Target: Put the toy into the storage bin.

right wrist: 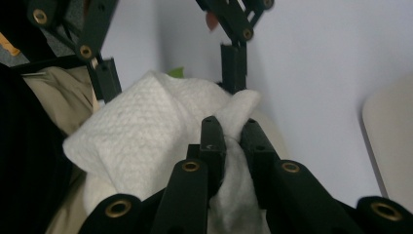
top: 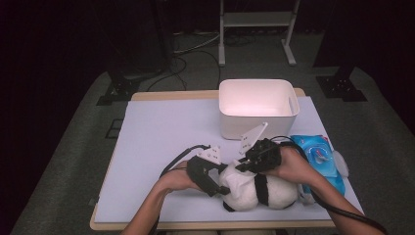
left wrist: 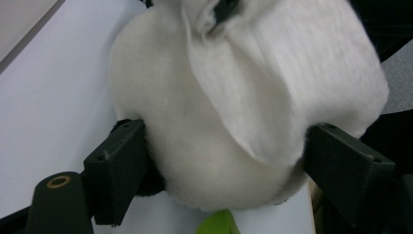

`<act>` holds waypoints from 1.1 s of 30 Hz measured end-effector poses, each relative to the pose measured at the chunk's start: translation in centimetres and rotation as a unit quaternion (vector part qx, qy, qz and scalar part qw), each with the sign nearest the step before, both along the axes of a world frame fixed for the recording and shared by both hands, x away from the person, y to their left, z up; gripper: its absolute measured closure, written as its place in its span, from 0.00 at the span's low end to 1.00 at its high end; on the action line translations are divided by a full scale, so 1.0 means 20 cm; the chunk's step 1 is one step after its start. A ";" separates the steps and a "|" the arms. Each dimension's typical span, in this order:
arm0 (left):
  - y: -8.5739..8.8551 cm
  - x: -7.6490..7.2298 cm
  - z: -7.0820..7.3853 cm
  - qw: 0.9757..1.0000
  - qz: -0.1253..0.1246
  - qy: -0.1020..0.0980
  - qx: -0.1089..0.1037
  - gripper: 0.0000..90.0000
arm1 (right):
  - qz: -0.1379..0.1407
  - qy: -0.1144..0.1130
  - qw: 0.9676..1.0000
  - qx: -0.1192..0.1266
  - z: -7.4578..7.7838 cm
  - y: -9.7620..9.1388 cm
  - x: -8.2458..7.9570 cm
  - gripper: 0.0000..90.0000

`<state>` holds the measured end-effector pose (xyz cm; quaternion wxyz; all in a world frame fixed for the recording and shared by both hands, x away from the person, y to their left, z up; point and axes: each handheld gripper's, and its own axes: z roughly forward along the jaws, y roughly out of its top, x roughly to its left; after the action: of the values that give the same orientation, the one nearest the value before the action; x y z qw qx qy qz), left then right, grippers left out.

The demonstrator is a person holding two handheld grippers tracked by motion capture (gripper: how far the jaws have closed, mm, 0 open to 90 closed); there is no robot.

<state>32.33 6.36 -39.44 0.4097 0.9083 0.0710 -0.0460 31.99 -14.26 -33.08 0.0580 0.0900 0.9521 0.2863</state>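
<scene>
At the near edge of the surface (top: pixel 161 127), our left claw (left wrist: pixel 219 165) clamps the plush panda (top: pixel 264 193), while our right claw (right wrist: pixel 231 141) pinches a white wipe (right wrist: pixel 146 126) over it.

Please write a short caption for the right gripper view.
Right tool pinches a white wipe draped over the plush toy.

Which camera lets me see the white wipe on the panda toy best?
The right gripper view: the white textured wipe lies large and sharp there, pinched by the right gripper. In the left gripper view the wipe is a blurred sheet over the plush black-and-white panda. The high view shows it small.
</scene>
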 end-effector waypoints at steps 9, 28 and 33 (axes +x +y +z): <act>-0.01 0.01 0.01 1.000 -0.002 0.002 0.001 0.20 | -0.032 -0.004 0.999 -0.006 0.01 -0.18 -0.02 0.90; 0.00 0.01 0.01 1.000 -0.001 0.001 0.003 0.21 | -0.078 0.005 0.996 0.038 0.03 -0.40 -0.04 0.90; -0.01 0.01 0.01 1.000 -0.001 0.002 0.005 0.21 | -0.070 0.007 0.997 0.036 0.04 -0.36 -0.02 0.90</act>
<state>32.50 6.20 -39.30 0.4049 0.9103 0.0712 -0.0476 31.55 -21.51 -32.35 0.0679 0.1607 0.9330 0.3148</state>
